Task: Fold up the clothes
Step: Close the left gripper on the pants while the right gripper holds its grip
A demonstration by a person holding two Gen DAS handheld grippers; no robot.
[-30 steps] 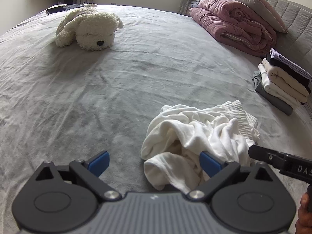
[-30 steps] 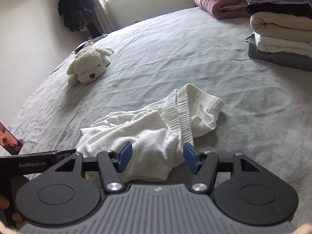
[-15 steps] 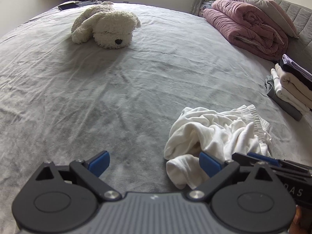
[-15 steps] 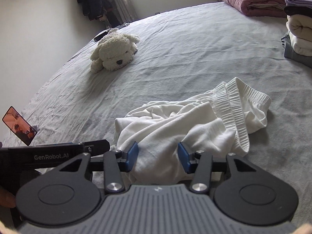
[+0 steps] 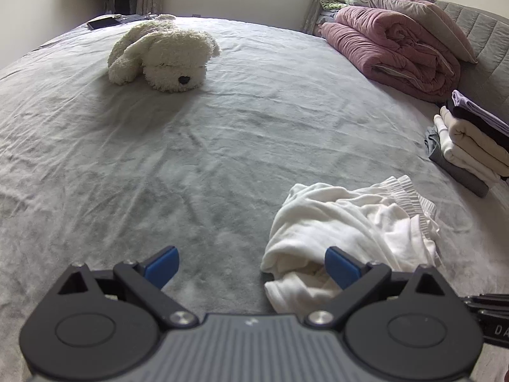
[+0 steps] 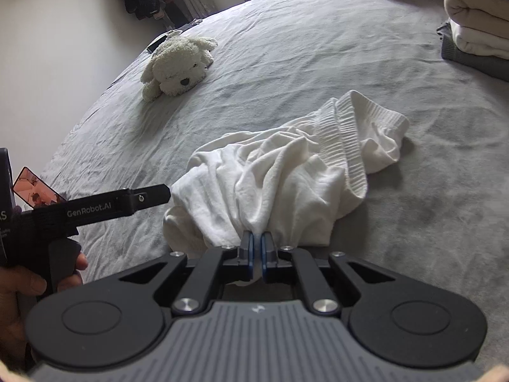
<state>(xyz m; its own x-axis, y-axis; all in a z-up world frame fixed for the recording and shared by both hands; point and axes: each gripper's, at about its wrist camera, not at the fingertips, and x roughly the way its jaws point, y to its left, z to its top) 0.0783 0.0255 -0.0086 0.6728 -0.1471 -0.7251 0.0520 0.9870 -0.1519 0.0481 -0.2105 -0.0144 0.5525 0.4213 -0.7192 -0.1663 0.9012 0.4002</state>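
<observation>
White garment (image 6: 280,172) crumpled on grey bed cover (image 6: 318,57), directly ahead of right gripper (image 6: 257,248). Jaws closing, blue pads pressing a bunched fold of cloth at garment's near edge; fabric pulled into a ridge running away from the pinch. Ribbed waistband (image 6: 346,140) further out and to the right of that grip, lying across the pile.

Left gripper (image 5: 251,265) spread wide, nothing between the pads, hovering over bare cover. Garment (image 5: 346,226) ahead-right of it, near edge just beside right-hand pad (image 5: 340,267), contact unclear. From right wrist view, left gripper body (image 6: 95,210) seen to the left, tip close to garment's left edge, held by a hand (image 6: 28,283).

Beyond garment, far ahead-left of both grippers: plush dog (image 5: 165,54), lying flat, well apart from garment. Far right: stack of folded clothes (image 5: 470,143), cream, dark and lilac layers on grey. Behind that stack: rolled pink duvet (image 5: 391,47) with pillow (image 5: 420,19) on top. Phone (image 5: 103,23) at far edge of bed, beyond plush dog.
</observation>
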